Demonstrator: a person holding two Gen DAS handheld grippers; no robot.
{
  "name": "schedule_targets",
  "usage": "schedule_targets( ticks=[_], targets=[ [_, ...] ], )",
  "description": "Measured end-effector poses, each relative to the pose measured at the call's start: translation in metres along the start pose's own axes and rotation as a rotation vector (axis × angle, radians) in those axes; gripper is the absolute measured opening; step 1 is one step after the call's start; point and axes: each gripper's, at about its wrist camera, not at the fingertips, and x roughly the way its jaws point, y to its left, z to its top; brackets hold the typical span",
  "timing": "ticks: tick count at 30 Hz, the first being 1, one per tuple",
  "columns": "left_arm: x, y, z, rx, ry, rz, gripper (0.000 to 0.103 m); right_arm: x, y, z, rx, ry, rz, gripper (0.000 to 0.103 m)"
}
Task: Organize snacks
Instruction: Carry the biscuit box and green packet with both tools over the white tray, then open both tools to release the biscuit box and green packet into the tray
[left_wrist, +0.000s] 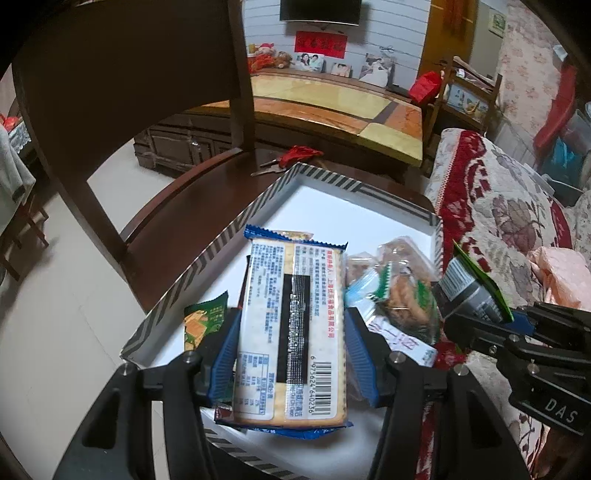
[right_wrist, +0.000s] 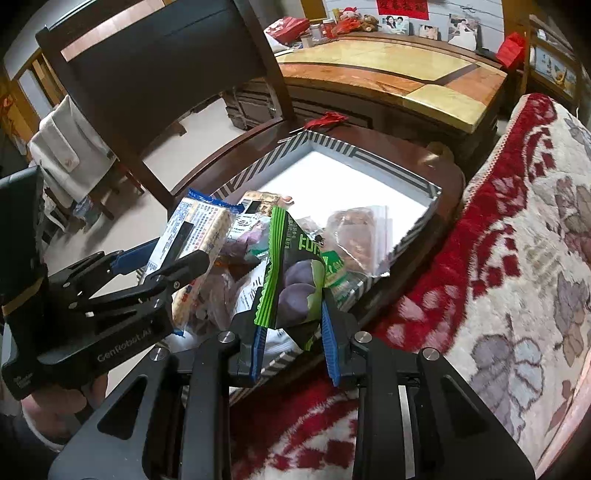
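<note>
A: What does the left gripper (left_wrist: 291, 332) have?

B: It is clamped on a cracker packet (left_wrist: 291, 328) with blue crimped ends, one blue pad on each long side. The packet's back faces the camera, with printed text and a barcode. From the right wrist view the same packet (right_wrist: 192, 236) is held up over the near-left part of the box, with the left gripper (right_wrist: 162, 258) reaching in from the left.

A: And the right gripper (right_wrist: 291, 328)?

B: Closed on a green and black snack pouch (right_wrist: 295, 273) with purple shapes printed on it. The pouch stands upright between the blue pads, over the near edge of the box. In the left wrist view that pouch (left_wrist: 476, 291) sits at the right, beside the box's right wall, pinched in the right gripper (left_wrist: 491, 317).

A: Where is the box?

B: A shallow box with a striped rim (left_wrist: 229, 236) and white floor rests on a dark wooden chair seat (left_wrist: 192, 206). Its far half is bare white; the near half holds loose snacks.

A: Which ones?

B: A clear bag of brown biscuits (left_wrist: 402, 280) on the right and a small green pack (left_wrist: 205, 321) just left of the cracker packet. A red and cream floral blanket (right_wrist: 509, 258) lies against the box's right side.
</note>
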Motion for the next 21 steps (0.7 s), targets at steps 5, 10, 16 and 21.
schedule_targets(
  ticks=[5,10,16,21],
  targets=[
    [0.008,0.006,0.001,-0.011,0.013,0.006,0.058,0.018,0.006,0.013,-0.043,0.014,-0.040,0.025],
    [0.015,0.008,0.002,-0.018,0.018,0.011,0.058,0.035,0.010,0.029,-0.079,0.026,-0.070,0.025],
    [0.024,0.009,0.002,-0.024,0.037,0.020,0.058,0.057,0.016,0.044,-0.115,0.054,-0.085,0.025],
    [0.028,0.009,0.003,-0.026,0.039,0.027,0.058,0.071,0.022,0.048,-0.144,0.062,-0.101,0.025]
  ],
)
